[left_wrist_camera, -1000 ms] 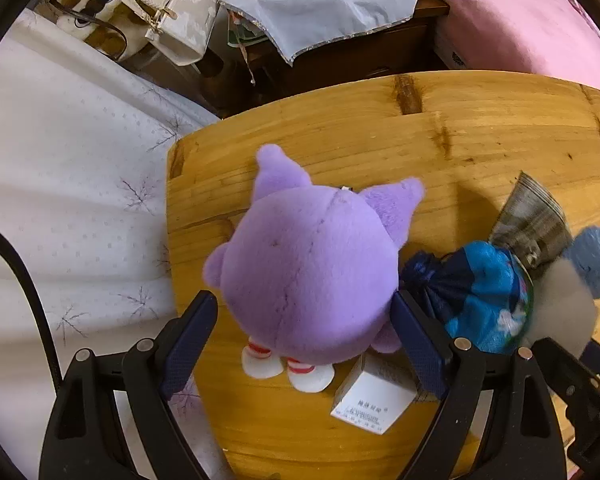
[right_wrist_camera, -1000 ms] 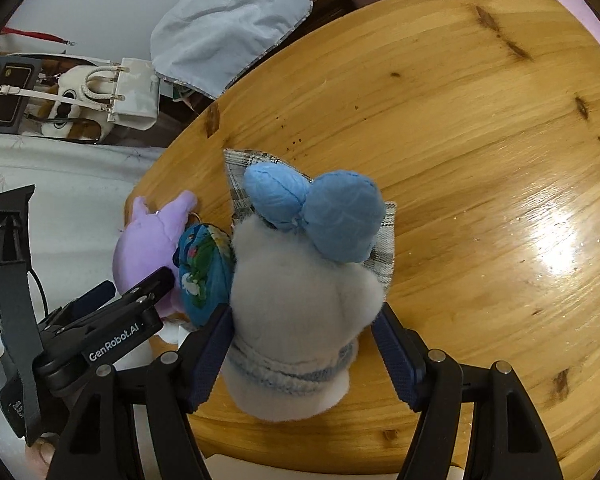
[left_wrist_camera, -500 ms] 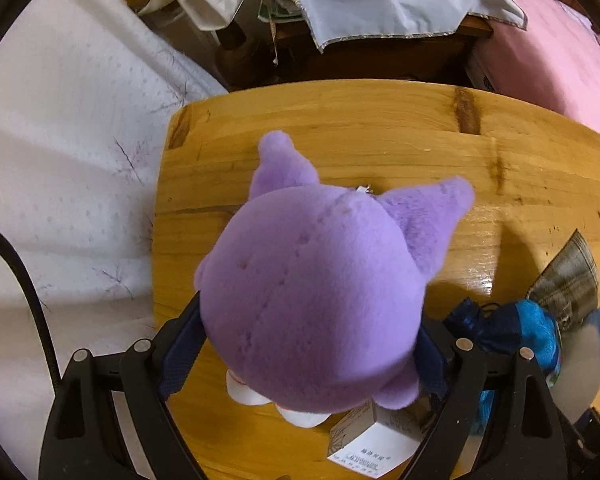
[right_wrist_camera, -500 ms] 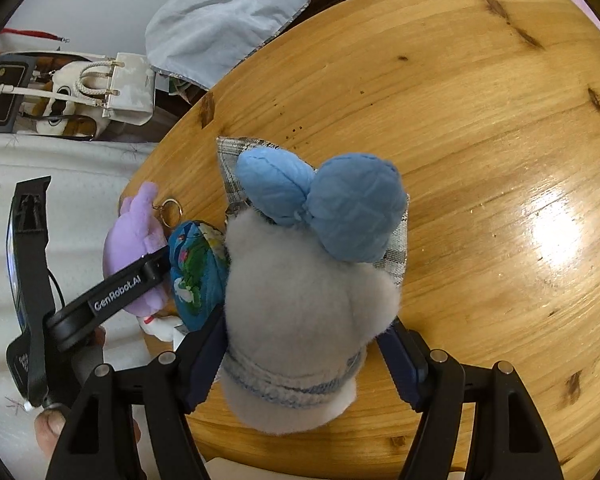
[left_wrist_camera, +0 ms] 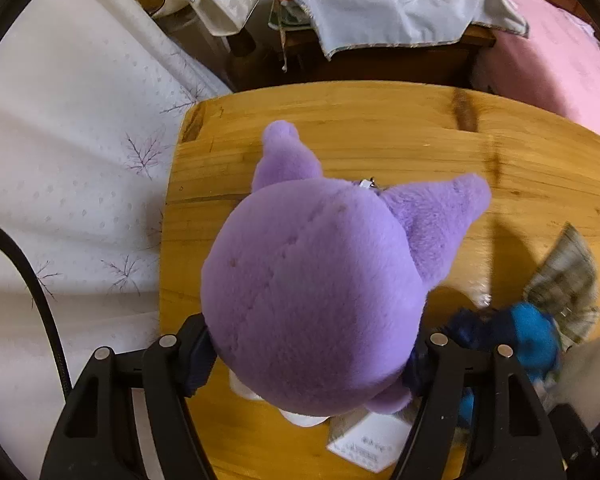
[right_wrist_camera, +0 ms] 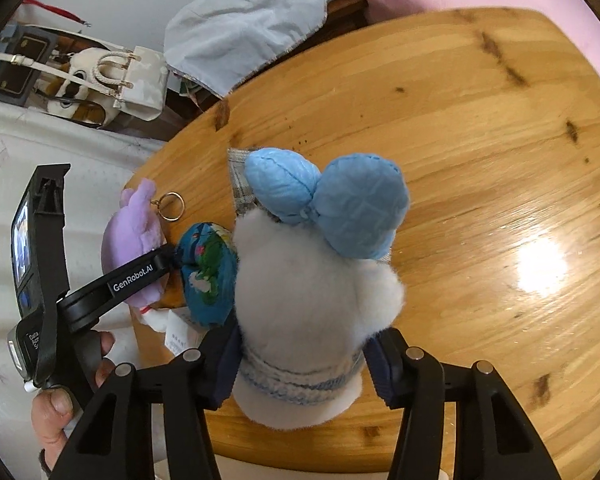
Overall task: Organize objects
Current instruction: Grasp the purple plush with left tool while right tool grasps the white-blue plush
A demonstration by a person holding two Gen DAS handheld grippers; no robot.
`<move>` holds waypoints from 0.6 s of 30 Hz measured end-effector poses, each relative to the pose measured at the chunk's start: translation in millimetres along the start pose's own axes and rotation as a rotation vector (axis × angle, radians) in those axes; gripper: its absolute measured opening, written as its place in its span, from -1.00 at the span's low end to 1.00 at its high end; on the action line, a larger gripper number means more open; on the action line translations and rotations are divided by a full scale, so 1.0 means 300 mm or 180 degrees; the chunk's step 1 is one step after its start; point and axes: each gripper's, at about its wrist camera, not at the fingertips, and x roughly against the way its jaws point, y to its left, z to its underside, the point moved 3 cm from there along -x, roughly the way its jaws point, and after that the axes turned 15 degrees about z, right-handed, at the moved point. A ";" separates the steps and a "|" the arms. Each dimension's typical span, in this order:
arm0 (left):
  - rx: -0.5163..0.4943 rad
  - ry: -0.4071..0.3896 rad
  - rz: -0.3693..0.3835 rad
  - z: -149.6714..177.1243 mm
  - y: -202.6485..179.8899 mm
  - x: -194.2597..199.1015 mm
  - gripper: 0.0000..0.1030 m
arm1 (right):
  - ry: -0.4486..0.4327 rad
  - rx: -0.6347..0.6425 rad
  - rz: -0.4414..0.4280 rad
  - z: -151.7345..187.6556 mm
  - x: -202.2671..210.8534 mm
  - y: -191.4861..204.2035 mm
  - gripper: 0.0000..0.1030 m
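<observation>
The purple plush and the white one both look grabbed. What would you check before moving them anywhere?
1. Left gripper closed on the purple plush: ok.
2. Right gripper closed on the white plush: ok.
3. Keyring on the purple plush free of snags: ok.
4. Blue pouch clear of both plushes: not ok, it is wedged between them.
5. Free space on the wooden table ahead: ok.
6. Plushes lifted off the table: cannot tell.
</observation>
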 end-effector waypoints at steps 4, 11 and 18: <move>-0.0023 -0.0090 -0.0001 0.023 -0.011 0.079 0.45 | -0.0141 -0.0026 -0.0034 0.017 0.076 -0.028 0.06; -0.0134 -0.0269 0.0163 0.121 -0.058 0.300 0.45 | -0.0394 -0.0116 -0.0172 0.077 0.247 -0.097 0.06; -0.0261 -0.0477 0.0534 0.309 -0.157 0.576 0.45 | -0.0720 0.0006 -0.0202 0.192 0.451 -0.126 0.06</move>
